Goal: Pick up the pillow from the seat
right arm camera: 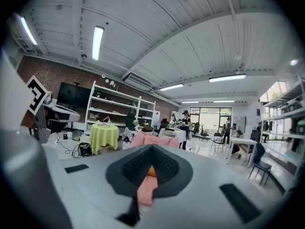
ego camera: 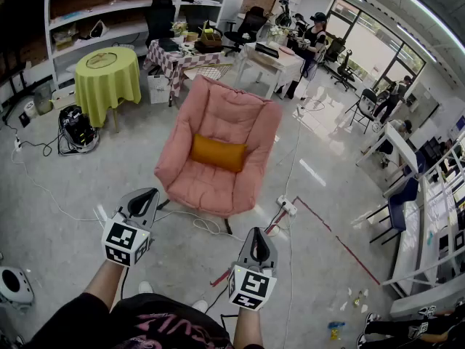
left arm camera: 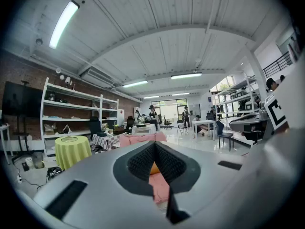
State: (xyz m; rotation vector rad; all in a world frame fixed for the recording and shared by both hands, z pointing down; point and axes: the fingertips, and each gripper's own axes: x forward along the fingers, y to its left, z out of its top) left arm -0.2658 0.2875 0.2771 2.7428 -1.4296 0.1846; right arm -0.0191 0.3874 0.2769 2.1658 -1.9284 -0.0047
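Note:
An orange pillow (ego camera: 218,153) lies across the seat of a pink padded armchair (ego camera: 218,122) in the middle of the floor. Both grippers hover in front of the chair, well short of it. My left gripper (ego camera: 144,197) is shut with nothing in it, level with the chair's front left corner. My right gripper (ego camera: 258,237) is also shut and empty, lower and to the right. In the left gripper view, a sliver of the pillow (left arm camera: 154,169) and the chair (left arm camera: 160,189) shows past the shut left gripper (left arm camera: 155,147). The right gripper view shows the pillow (right arm camera: 150,171) beyond the shut right gripper (right arm camera: 152,148).
A power strip (ego camera: 288,206) and white cables (ego camera: 205,225) lie on the floor by the chair's base. A yellow-clothed round table (ego camera: 107,77), a black floor device (ego camera: 76,129), a checkered table (ego camera: 173,58) and a white table (ego camera: 274,60) stand behind. People sit at the far desks.

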